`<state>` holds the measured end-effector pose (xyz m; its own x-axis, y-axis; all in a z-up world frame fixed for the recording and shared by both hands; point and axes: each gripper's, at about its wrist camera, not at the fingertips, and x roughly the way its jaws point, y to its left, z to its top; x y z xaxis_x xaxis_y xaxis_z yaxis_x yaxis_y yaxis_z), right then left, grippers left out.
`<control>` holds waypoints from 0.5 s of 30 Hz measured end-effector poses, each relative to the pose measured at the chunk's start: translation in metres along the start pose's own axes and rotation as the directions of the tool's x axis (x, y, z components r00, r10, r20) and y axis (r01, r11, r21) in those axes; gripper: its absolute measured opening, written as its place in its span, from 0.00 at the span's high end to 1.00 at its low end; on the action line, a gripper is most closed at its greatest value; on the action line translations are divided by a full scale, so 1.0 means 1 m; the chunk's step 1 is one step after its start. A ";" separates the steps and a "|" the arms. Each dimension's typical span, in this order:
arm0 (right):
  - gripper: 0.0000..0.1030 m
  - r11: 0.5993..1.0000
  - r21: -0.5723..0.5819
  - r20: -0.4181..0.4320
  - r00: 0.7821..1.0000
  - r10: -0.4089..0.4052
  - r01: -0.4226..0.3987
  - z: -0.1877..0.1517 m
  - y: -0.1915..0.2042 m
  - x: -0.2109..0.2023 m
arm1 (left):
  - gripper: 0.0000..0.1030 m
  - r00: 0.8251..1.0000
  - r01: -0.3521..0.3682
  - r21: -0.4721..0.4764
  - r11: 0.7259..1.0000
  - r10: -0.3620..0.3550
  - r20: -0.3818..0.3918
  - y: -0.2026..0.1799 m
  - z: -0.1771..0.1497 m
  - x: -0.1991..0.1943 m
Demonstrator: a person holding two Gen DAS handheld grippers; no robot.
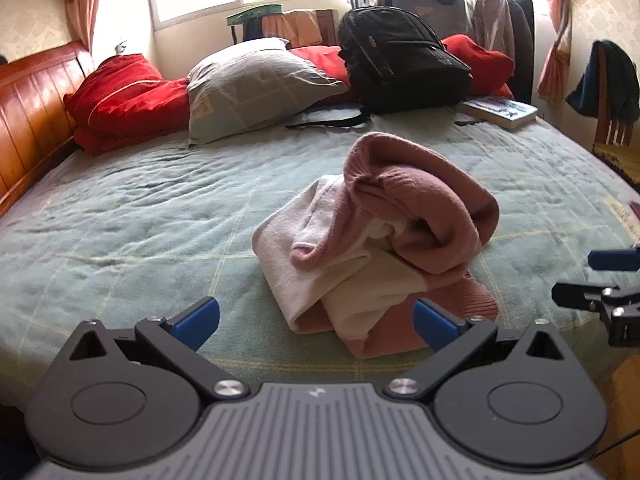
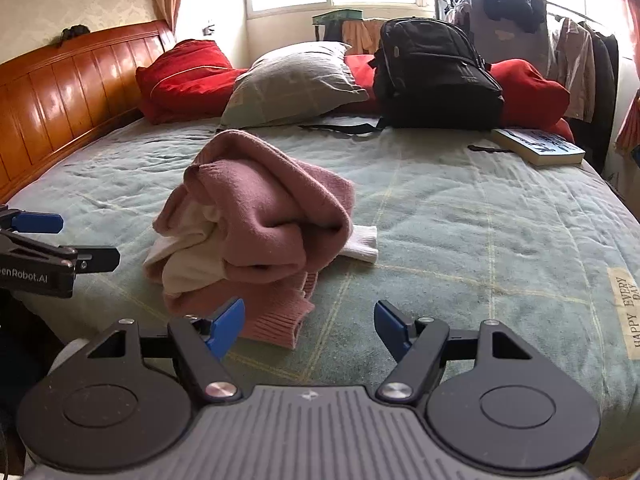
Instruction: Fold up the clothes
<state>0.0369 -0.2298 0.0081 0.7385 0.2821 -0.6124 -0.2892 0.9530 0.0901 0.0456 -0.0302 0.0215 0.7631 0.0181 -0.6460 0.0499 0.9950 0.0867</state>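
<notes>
Where sweater (image 2: 256, 216) lies bunched, bare bedspread (image 2: 460, 216) rightward to mattress edge.

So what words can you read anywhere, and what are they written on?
"HAPPY EVERY DAY": on a label sewn on the green bedspread.
"enRobot.AI": on the side of the left tool; its first letters are cut off.
The book cover print is too blurred to read.
The black backpack badge is too small to read.
</notes>
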 end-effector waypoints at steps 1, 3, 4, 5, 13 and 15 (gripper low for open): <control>0.26 1.000 -0.001 -0.002 1.000 0.001 -0.001 0.000 0.000 0.000 | 0.01 1.000 0.006 -0.001 1.000 -0.006 -0.002 0.001 -0.001 0.000; 0.26 1.000 -0.003 0.000 1.000 0.005 -0.005 0.000 0.002 -0.001 | 0.01 1.000 0.008 0.009 1.000 -0.008 -0.004 0.001 -0.002 0.001; 0.26 1.000 -0.003 0.000 1.000 0.009 -0.009 0.001 0.004 -0.001 | 0.01 1.000 0.006 0.016 1.000 -0.006 -0.004 0.002 -0.003 0.002; 0.26 1.000 -0.006 0.000 1.000 0.012 -0.012 0.001 0.006 0.000 | 0.01 1.000 0.004 0.022 1.000 -0.004 -0.003 0.002 -0.004 0.003; 0.26 0.999 -0.053 -0.014 1.000 -0.014 0.013 0.009 0.026 0.001 | 0.01 0.998 0.062 0.038 0.997 -0.062 0.008 0.013 -0.013 0.007; 0.26 0.998 -0.069 -0.015 1.000 -0.014 0.013 0.011 0.029 0.000 | 0.01 0.997 0.073 0.048 0.996 -0.074 0.008 0.013 -0.012 0.010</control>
<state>0.0353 -0.2004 0.0191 0.7335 0.2669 -0.6251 -0.3208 0.9467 0.0279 0.0463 -0.0160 0.0073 0.7626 -0.0564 -0.6444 0.1366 0.9878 0.0752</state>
